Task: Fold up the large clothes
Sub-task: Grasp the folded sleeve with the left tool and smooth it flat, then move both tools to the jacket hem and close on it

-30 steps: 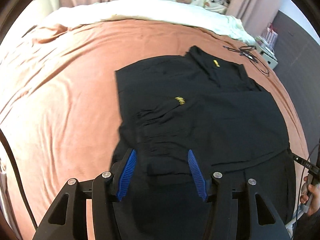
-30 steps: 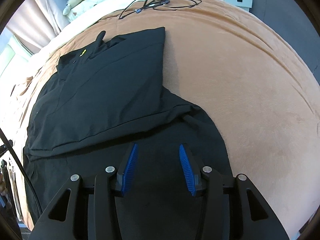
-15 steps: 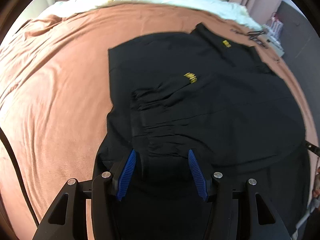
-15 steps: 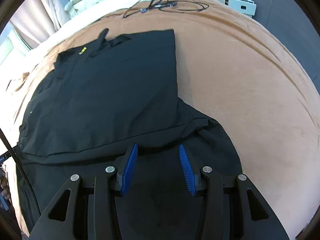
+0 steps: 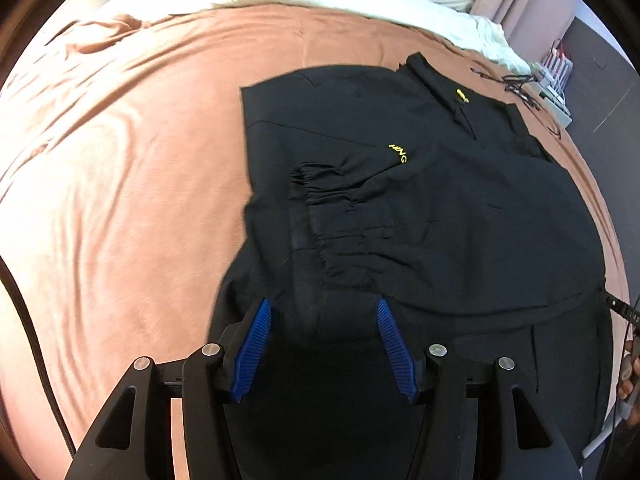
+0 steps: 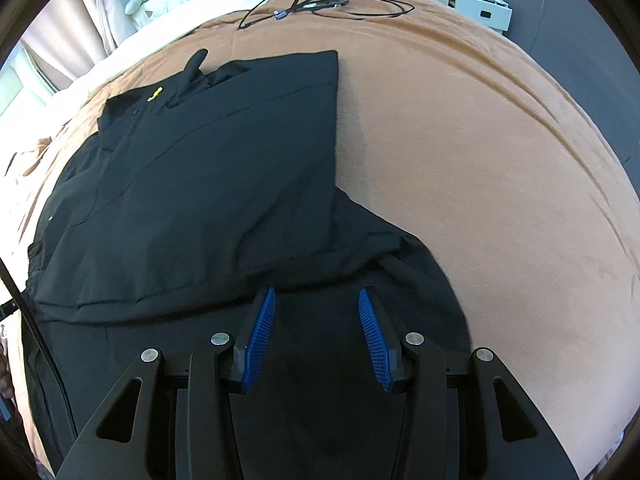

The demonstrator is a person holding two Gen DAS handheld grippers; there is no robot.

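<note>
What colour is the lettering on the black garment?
Yellow lettering on the garment, clearest in the left wrist view.

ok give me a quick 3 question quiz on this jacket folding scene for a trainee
1. True or false: both the left gripper and right gripper are open.
2. What colour is the lettering on the black jacket?
A. white
B. yellow
C. red
3. Fill in: beyond the jacket's collar, a black ____ lies on the brown bedspread.

Key
1. True; neither grips any fabric.
2. B
3. cable
</note>
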